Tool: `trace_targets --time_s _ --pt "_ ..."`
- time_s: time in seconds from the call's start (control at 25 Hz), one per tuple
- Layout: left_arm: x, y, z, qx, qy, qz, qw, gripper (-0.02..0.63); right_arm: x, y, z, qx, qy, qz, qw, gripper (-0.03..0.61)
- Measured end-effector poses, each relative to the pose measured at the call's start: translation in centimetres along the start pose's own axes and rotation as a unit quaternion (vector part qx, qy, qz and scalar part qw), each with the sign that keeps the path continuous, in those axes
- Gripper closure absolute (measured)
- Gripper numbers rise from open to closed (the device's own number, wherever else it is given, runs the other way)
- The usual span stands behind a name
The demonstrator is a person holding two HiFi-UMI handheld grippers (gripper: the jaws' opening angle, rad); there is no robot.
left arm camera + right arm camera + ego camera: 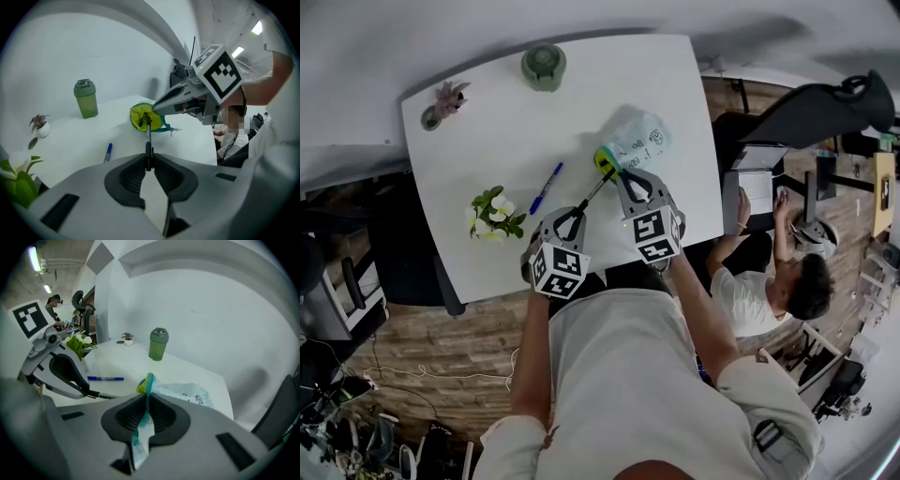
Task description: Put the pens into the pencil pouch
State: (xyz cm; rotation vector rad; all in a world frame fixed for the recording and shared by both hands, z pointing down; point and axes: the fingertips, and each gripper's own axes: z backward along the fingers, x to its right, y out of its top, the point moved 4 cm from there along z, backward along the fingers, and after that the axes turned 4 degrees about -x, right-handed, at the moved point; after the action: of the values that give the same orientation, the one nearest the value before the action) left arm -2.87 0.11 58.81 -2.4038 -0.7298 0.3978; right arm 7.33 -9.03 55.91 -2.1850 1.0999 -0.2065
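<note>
The left gripper (573,218) is clamped on the near end of a black pen (592,194). The pen slants up and right, and its far tip reaches the open yellow mouth of the pencil pouch (637,141). The right gripper (620,174) has its pads pinched on the pouch's teal zipper edge, holding that mouth up.

The pouch lies toward the right edge of the white table (487,131), near the far right corner. Both grippers work just inside the near edge. A blue pen (547,187) lies loose to the left of the black one, with bare tabletop beyond it as far as the green bottle (544,66) at the far edge. A flowering plant (492,214) stands near the blue pen, and a small potted plant (441,101) sits at the far left corner.

The left gripper view alone looks into the pouch's (143,117) yellow lining (the black pen (148,140) runs straight to it). The right gripper view alone shows the zipper strip caught between the right gripper's (146,401) ribbed pads. Only the head view takes in a seated person (769,281) beyond the right edge.
</note>
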Motion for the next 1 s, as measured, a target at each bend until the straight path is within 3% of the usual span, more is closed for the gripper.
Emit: trace_targets --time_s 0.44,1.0 --pt "0.8 3.0 -2.5 0.008 -0.014 -0.007 0.9998 0.563 -0.8 -0.3 1.4 0.018 0.018 0.002 1.0 0.552" --pt "1.2 5.8 -5.6 0.023 -0.021 0.016 0.9994 0.563 -1.4 -0.8 2.3 0.035 0.046 -0.012 0.998 0.552"
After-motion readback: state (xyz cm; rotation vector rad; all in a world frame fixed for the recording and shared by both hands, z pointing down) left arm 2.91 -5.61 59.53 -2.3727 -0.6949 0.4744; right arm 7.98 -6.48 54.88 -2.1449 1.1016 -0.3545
